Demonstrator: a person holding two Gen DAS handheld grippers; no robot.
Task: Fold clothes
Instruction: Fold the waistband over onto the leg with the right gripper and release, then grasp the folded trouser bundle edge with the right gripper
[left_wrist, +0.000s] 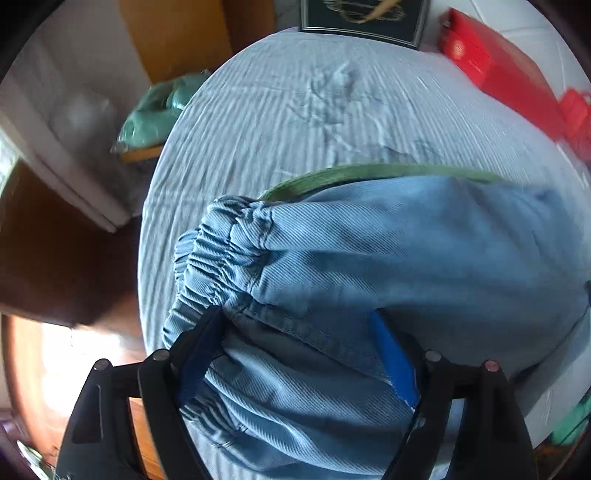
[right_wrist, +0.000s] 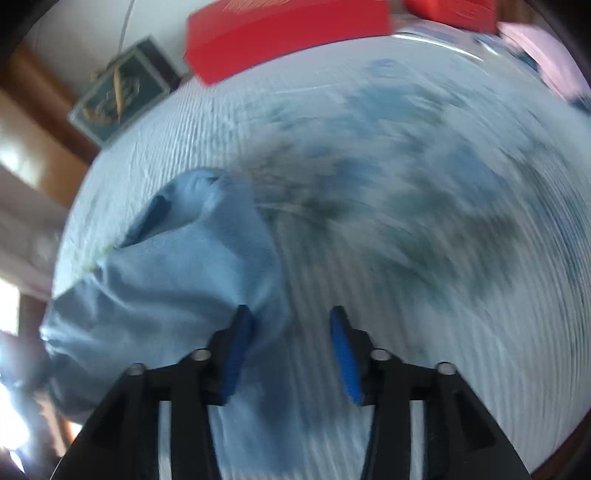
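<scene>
Blue trousers (left_wrist: 369, 258), elastic waistband bunched, on the striped bedsheet (left_wrist: 277, 110), mid-fold: left gripper (left_wrist: 295, 354) wide-spread with waistband cloth between its fingers, grip uncertain; right gripper (right_wrist: 291, 350) parted, empty, beside the cloth edge; next likely laying flat.

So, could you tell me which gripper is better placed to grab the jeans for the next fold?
Probably the left gripper: the jeans waistband sits between its open jaws. The right gripper only brushes the edge.
</scene>
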